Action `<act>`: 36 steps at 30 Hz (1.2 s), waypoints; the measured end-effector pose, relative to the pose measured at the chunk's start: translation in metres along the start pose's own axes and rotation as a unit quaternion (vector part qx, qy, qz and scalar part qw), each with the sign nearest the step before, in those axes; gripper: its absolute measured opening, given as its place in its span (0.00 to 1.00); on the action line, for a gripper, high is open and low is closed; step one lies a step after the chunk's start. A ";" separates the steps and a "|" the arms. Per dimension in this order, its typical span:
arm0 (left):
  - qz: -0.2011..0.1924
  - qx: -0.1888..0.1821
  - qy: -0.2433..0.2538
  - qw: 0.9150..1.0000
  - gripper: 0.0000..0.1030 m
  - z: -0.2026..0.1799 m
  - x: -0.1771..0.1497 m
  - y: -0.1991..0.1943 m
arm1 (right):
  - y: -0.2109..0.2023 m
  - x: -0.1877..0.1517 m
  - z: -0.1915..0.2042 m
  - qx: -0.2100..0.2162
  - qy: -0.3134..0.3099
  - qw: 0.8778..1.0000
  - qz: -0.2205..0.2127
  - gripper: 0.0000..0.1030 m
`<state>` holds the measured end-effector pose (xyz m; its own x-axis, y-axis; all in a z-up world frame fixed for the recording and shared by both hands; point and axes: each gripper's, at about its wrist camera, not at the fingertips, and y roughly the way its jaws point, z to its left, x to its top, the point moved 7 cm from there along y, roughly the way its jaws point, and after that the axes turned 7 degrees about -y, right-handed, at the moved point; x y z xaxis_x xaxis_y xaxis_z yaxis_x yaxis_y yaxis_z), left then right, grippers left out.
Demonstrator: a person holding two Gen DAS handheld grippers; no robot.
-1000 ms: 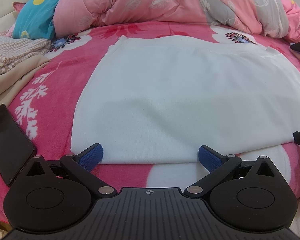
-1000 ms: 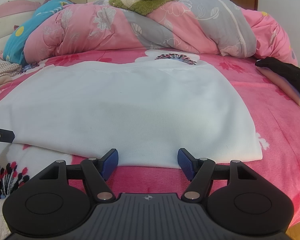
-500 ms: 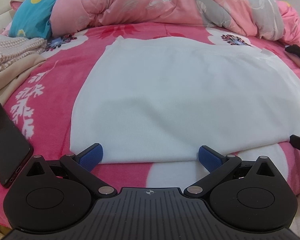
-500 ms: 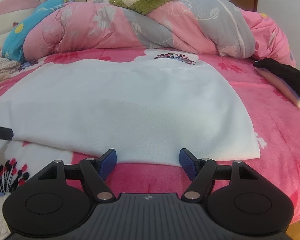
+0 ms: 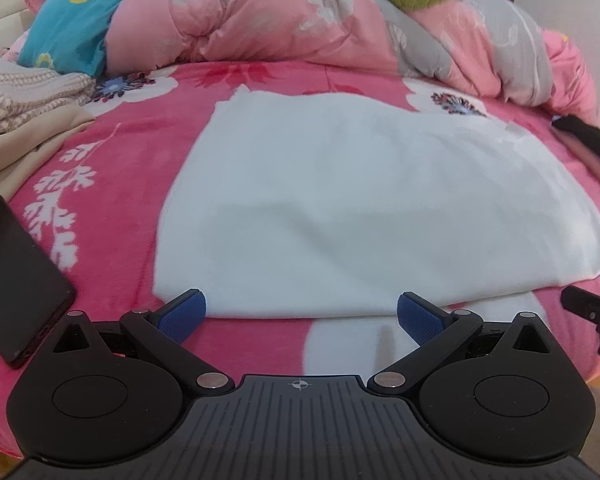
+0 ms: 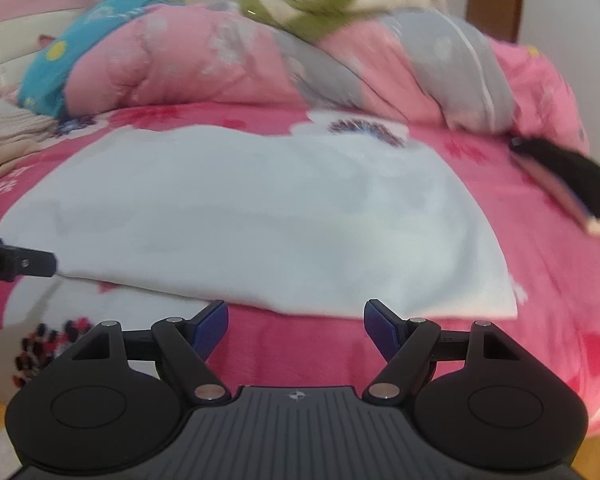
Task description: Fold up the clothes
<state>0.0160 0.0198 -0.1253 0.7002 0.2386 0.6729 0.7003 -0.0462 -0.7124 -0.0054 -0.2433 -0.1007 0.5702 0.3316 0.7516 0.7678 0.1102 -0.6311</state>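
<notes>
Left tongs [image 5: 301,314]: spread wide, holding nothing, blue pads just short of the near edge of the white garment [image 5: 372,208]. Right tongs [image 6: 295,322]: also wide and holding nothing, pads close to the same edge, toward the garment's near right corner.

The white garment lies flat on the pink floral bed [image 5: 236,340], with a layered near edge. A black phone [image 5: 16,284] lies on the bed left of the garment, apart from it. Beige and knitted clothes [image 5: 24,120] are piled further left. A pink and grey quilt [image 5: 260,20] is heaped beyond the garment's far edge, with a blue pillow [image 5: 68,12] at its left end. A dark item [image 6: 572,176] lies right of the garment; the picture is blurred.
</notes>
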 end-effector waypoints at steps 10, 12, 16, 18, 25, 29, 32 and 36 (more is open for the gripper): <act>-0.053 0.002 -0.068 0.996 1.00 0.049 0.021 -0.041 | -0.024 0.031 0.079 0.050 -0.113 0.990 -0.063 0.75; -0.067 0.006 -0.086 0.994 1.00 0.062 0.030 -0.048 | -0.028 0.036 0.097 0.064 -0.140 0.985 -0.076 0.75; -0.085 0.018 -0.117 0.989 1.00 0.085 0.046 -0.056 | -0.027 0.042 0.151 0.101 -0.226 0.964 -0.093 0.75; -0.092 0.022 -0.132 0.987 0.98 0.095 0.051 -0.058 | -0.023 0.043 0.177 0.109 -0.270 0.952 -0.099 0.75; -0.108 0.008 -0.167 0.980 0.92 0.114 0.059 -0.062 | 0.006 0.047 0.244 0.118 -0.387 0.909 -0.101 0.72; -0.099 -0.015 -0.190 0.977 0.73 0.120 0.066 -0.053 | 0.023 0.045 0.266 0.117 -0.427 0.892 -0.089 0.60; -0.087 -0.036 -0.211 0.973 0.65 0.123 0.072 -0.044 | 0.029 0.048 0.272 0.122 -0.422 0.894 -0.086 0.39; -0.067 -0.066 -0.240 0.966 0.62 0.124 0.081 -0.031 | 0.034 0.054 0.275 0.132 -0.399 0.903 -0.085 0.07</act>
<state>0.0334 0.1612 -0.0734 0.4788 0.6722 0.5647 0.8142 -0.0995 -0.5719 -0.0283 0.0359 -0.1341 -0.0218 0.8475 0.5303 0.6684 0.4069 -0.6226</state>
